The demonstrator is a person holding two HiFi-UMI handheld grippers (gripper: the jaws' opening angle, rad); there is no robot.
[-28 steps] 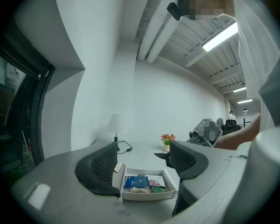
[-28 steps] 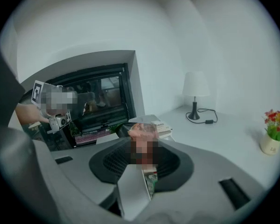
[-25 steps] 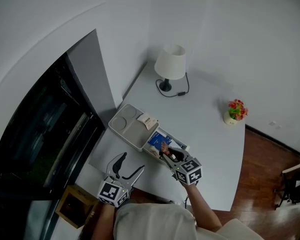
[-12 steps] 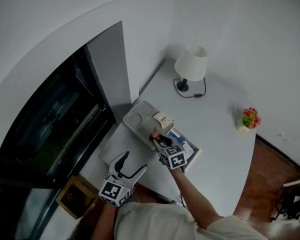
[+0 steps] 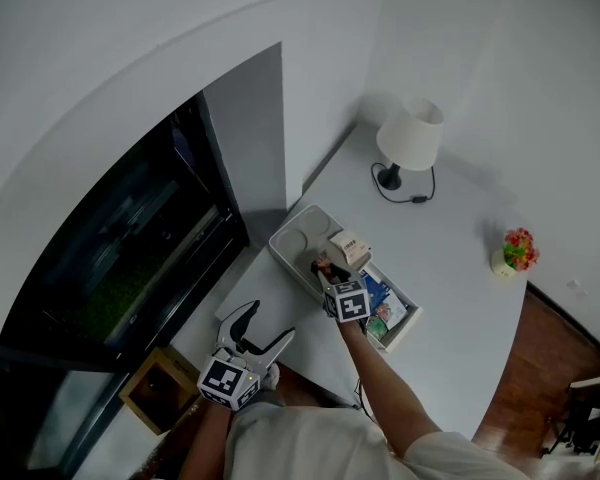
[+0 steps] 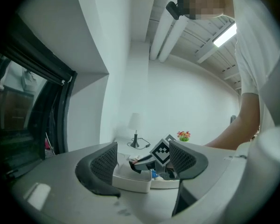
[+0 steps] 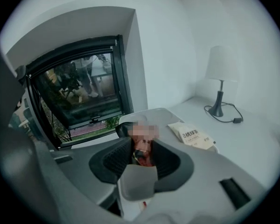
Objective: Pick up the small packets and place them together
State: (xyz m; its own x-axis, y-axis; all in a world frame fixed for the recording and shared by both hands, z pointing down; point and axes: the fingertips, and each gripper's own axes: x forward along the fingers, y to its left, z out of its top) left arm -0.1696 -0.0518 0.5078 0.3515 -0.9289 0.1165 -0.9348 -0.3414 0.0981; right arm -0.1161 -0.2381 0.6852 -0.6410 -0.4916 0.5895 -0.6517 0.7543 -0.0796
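A red packet [image 7: 143, 157] sits pinched between the jaws of the right gripper [image 7: 143, 143].

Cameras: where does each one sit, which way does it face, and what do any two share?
Head view: on the person's head, looking steeply down at the table, tray and lamp; both forearms, left gripper and right gripper show.
Left gripper view: on the left gripper, level across the table toward tray and lamp; own jaws apart, empty; an arm at right.
Right gripper view: on the right gripper, facing the window; own jaws clamp a red packet.
Shared: all three show the lamp.
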